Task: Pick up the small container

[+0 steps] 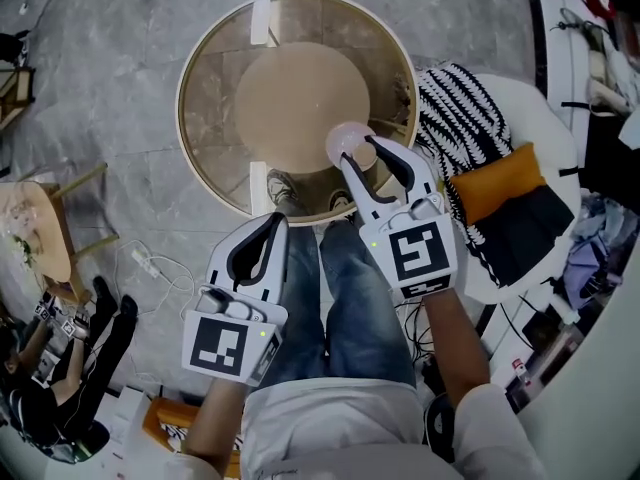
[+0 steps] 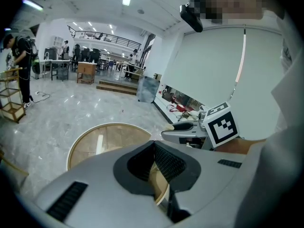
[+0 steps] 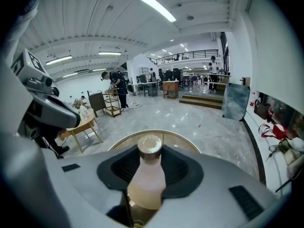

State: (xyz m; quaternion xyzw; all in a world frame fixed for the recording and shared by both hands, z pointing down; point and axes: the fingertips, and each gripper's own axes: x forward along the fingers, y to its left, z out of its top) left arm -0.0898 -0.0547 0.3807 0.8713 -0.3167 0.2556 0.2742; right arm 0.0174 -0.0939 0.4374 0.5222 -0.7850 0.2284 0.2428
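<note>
**A:** Right hand-held gripper is grasping the small container, a pale pink bottle with a tan cap. The pads sit on the body, below the neck.

**B:** Where is it, relative to the counter?

**A:** Upright in the jaws, above the near edge of the round glass counter. It looks clear of the glass, but the underside is hidden, so that's a judgement.

**B:** And the other one?

**A:** Left hand-held gripper is clenched on nothing. It is low by the person's knees, well apart from the bottle.

**B:** What could go wrong?

**A:** First, slip. The body looks smooth and tapers upward, and only two pads hold it. A tilt of the wrist could let it pivot or slide out. It would then drop onto the glass or the stone floor.

**B:** Anything else?

**A:** The rim. The bottle hangs near the counter's edge, and pulling it back low could knock its base there and twist it in the grip. The left is too far off to catch it. Squeezing harder might dent the wall if it's thin; I can't tell from here.
</note>
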